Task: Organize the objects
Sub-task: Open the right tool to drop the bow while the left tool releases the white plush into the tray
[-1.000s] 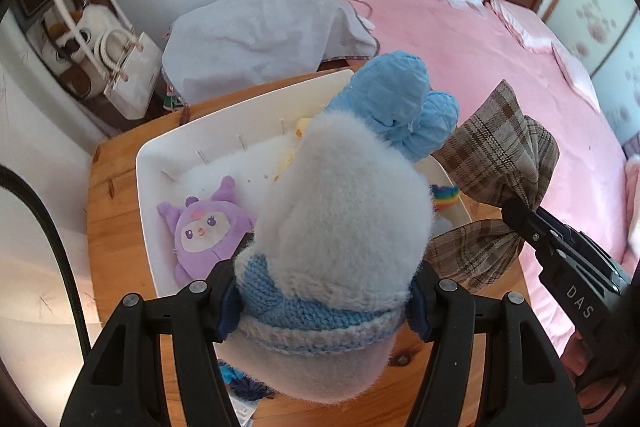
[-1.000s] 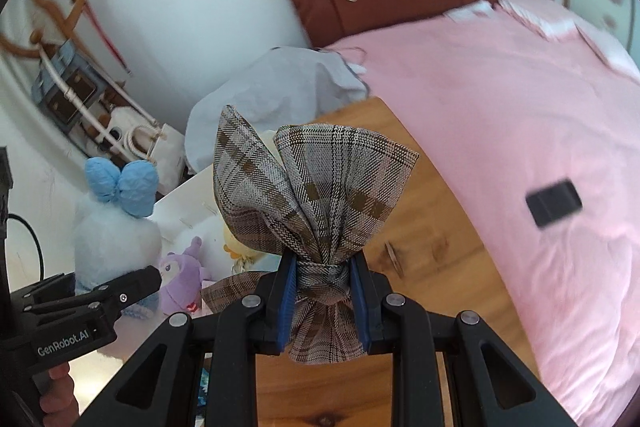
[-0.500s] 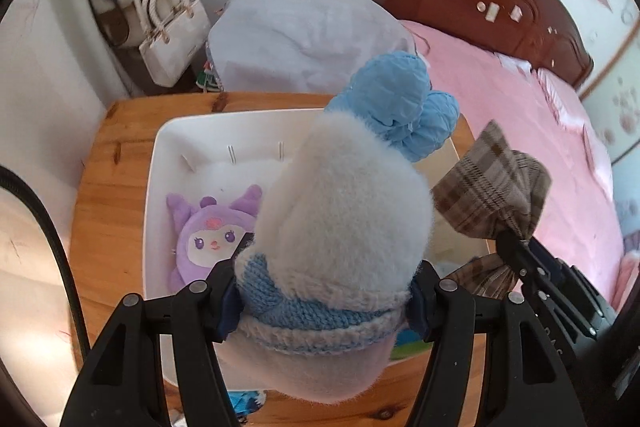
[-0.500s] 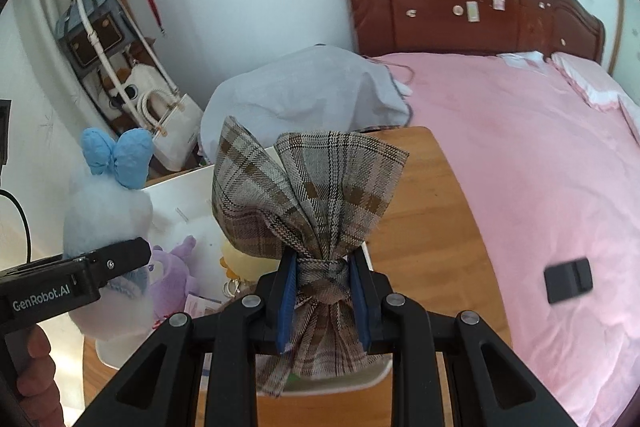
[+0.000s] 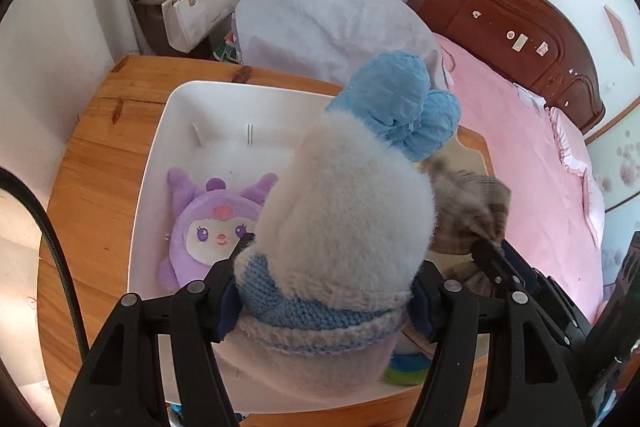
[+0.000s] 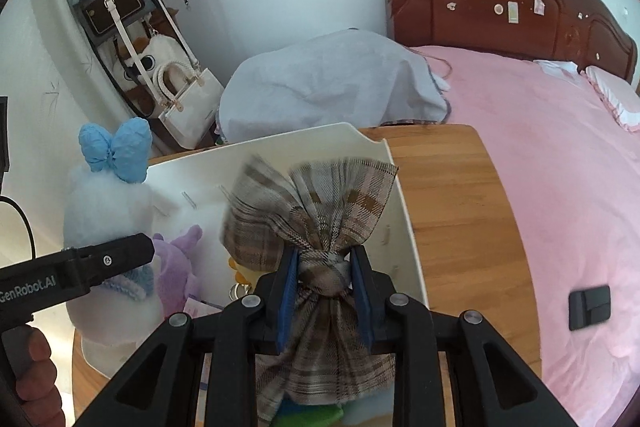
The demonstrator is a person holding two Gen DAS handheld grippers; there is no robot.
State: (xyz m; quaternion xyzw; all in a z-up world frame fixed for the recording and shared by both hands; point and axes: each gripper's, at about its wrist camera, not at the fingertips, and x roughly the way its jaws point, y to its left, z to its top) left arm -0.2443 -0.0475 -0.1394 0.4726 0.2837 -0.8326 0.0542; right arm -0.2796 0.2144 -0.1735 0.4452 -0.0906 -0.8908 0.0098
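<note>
**A:** Two toys are over the white plastic bin [image 5: 160,163] on the wooden tabletop [image 5: 96,147]. The left tongs [image 5: 324,303] are easing open around the fluffy white plush with the blue bow [image 5: 348,223]; the right tongs [image 6: 326,287] pinch the brown plaid fabric bow [image 6: 316,211] at its knot.

**B:** I'd lower the plush at 3 o'clock of the purple plush doll [image 5: 208,223], not onto it.
</note>
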